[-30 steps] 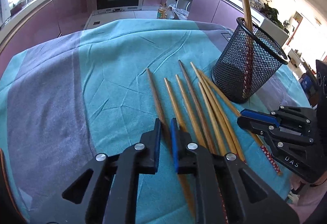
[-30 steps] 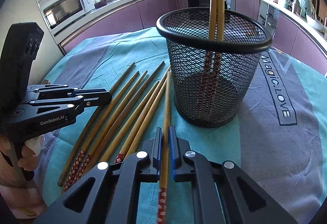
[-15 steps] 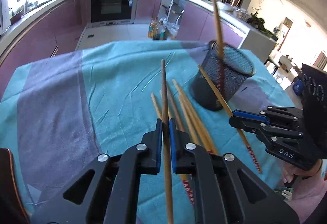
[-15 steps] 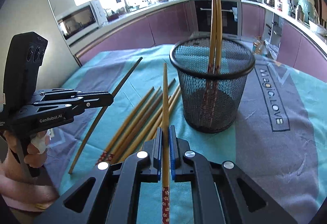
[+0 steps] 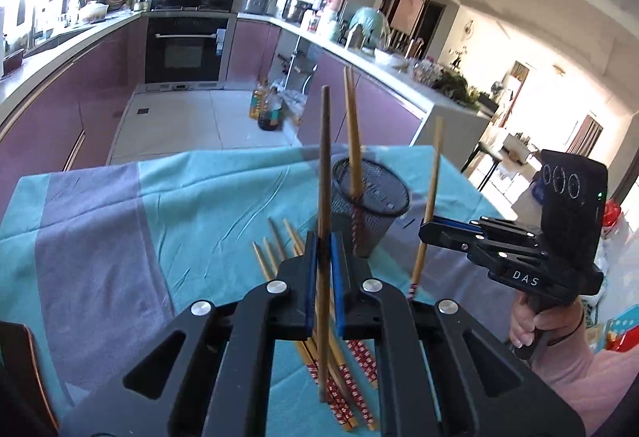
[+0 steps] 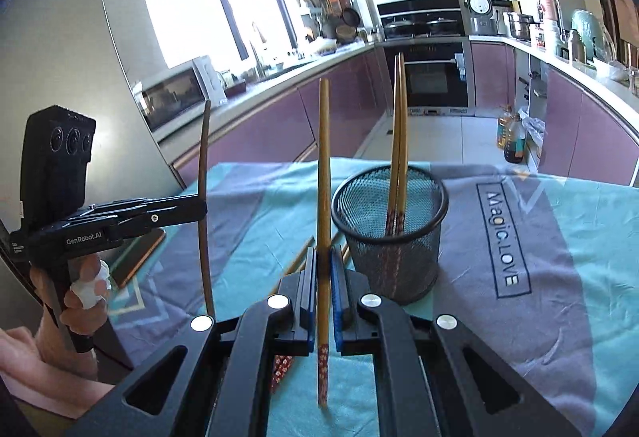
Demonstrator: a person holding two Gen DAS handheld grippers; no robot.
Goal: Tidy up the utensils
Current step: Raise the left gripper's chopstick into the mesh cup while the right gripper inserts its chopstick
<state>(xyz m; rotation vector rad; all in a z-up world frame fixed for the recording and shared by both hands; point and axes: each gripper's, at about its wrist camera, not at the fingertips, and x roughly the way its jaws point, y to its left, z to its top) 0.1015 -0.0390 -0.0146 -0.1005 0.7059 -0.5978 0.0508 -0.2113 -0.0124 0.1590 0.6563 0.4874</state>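
Left wrist view: left gripper point(image 5: 324, 257) has its jaws clamped on a dark chopstick point(image 5: 324, 165), held upright, tip up, presumably for dropping into the mesh cup point(image 5: 371, 205) on the bench. Right gripper point(image 6: 324, 277) likewise pinches a bamboo chopstick point(image 6: 323, 173) vertically, patterned end down.

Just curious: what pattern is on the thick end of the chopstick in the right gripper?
Red with small pale flowers on the chopstick, clearest in the right wrist view.

Two chopsticks point(image 6: 399, 141) in mesh cup point(image 6: 389, 237), loose chopsticks point(image 5: 275, 257) left of it, on tablecloth point(image 6: 559, 257)
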